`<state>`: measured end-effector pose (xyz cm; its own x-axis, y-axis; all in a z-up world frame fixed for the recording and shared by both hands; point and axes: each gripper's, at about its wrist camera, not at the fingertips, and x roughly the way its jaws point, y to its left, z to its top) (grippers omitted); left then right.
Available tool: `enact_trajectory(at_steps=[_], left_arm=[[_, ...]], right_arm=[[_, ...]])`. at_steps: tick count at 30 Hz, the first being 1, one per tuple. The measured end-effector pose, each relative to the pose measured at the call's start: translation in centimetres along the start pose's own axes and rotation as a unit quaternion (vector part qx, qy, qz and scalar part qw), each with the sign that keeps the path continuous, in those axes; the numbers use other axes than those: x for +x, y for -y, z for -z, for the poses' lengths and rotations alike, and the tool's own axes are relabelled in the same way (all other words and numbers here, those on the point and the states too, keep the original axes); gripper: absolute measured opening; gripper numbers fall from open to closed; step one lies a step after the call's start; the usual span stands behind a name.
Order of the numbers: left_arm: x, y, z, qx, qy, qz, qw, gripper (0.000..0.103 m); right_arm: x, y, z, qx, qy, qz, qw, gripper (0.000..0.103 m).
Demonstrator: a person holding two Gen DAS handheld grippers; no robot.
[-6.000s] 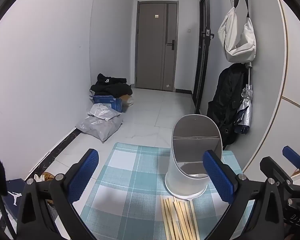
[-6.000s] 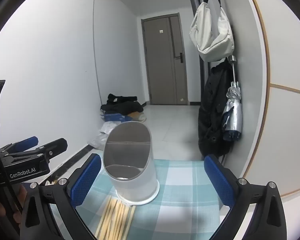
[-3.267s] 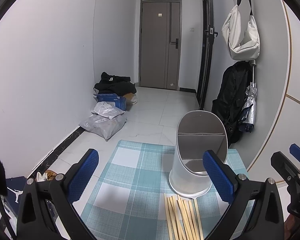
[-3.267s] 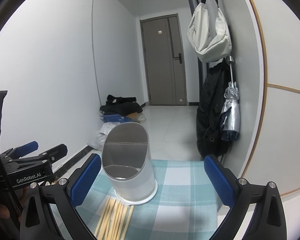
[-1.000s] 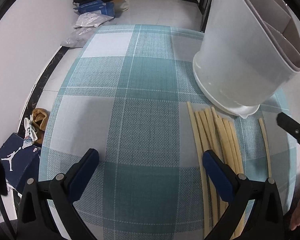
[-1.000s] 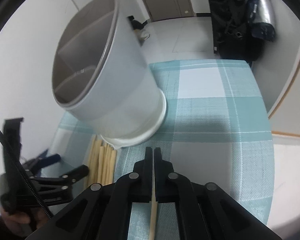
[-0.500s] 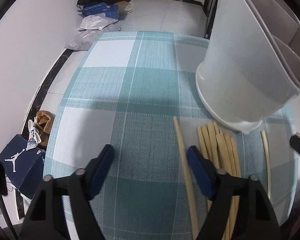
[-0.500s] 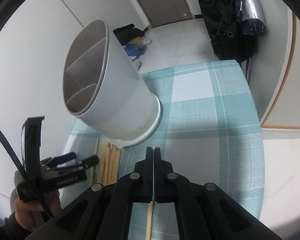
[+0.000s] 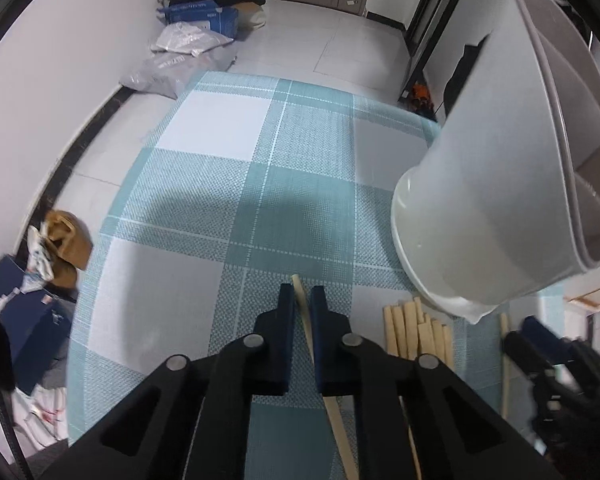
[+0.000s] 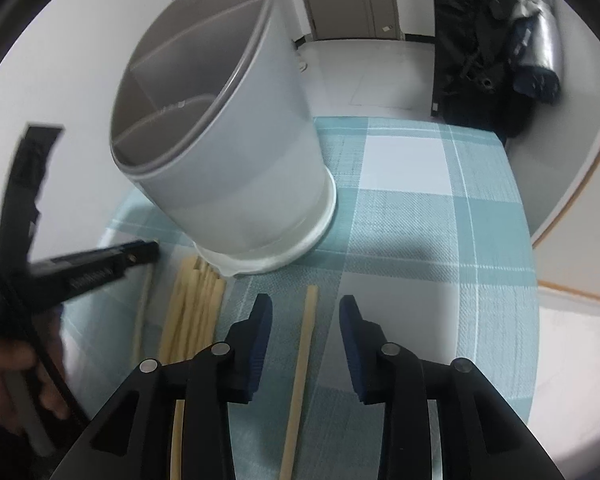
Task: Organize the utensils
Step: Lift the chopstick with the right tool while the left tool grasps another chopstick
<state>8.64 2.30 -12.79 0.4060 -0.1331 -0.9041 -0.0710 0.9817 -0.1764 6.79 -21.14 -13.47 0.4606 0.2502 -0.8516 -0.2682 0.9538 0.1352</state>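
One white cylindrical plastic utensil holder (image 10: pixel 236 168) with a grey divided interior stands ahead of two black, blue-padded tools. The left gripper (image 9: pixel 302 296), jaws just closed, pinches one pale wooden chopstick (image 9: pixel 337 416). A second chopstick (image 10: pixel 300 380) lies free between the just-opened jaws of the right gripper (image 10: pixel 305 302). Roughly six bundled chopsticks (image 9: pixel 416 332) lie between the grippers, on one teal-and-white checked mat (image 9: pixel 220 140).

White walls (image 9: pixel 40 60), pale tiled floor (image 9: pixel 320 40) (bags (image 9: pixel 180 60) heaped beside the wall).

Left tongs (image 9: pixel 302 300) just closed tight; right tongs (image 10: pixel 305 312) just parted, angled downward.
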Motion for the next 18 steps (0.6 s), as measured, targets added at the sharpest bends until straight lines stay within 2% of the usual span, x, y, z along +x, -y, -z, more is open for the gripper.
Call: enact_trajectory(at_steps=[3, 5, 7, 8, 12, 15, 18], left_arm=[[-0.2, -0.1, -0.1, -0.009, -0.002, 0.020, 0.9998, 0.002], [-0.6, 0.0, -0.2, -0.012, 0.000, 0.030, 0.9995, 0.001], [-1.3, 0.2, -0.3, -0.008, 0.011, 0.037, 0.9992, 0.001], [-1.6, 0.3, -0.4, -0.006, 0.017, 0.037, 0.9991, 0.001], [-2.7, 0.1, -0.7, -0.014, 0.029, 0.058, 0.9978, 0.001], [-3.8, 0.0, -0.6, -0.020, 0.045, 0.069, 0.9964, 0.001], [-5.0, 0.0, -0.5, -0.019, 0.069, 0.071, 0.9949, 0.001]], right_arm=[[1.2, -0.8, -0.1, -0.027, -0.006, 0.030, 0.999, 0.034], [1.4, -1.6, 0.0, -0.053, -0.007, 0.046, 0.998, 0.027], [1.7, -2.1, 0.0, -0.072, -0.005, 0.055, 0.996, 0.015], [1.8, -2.2, 0.0, -0.072, -0.007, 0.049, 0.996, 0.007], [1.8, -0.7, -0.5, -0.028, -0.009, 0.007, 1.000, 0.006], [0.6, 0.5, -1.1, 0.011, 0.012, -0.030, 0.999, 0.006], [-1.2, 1.1, -1.5, 0.026, 0.048, -0.053, 0.997, 0.006]])
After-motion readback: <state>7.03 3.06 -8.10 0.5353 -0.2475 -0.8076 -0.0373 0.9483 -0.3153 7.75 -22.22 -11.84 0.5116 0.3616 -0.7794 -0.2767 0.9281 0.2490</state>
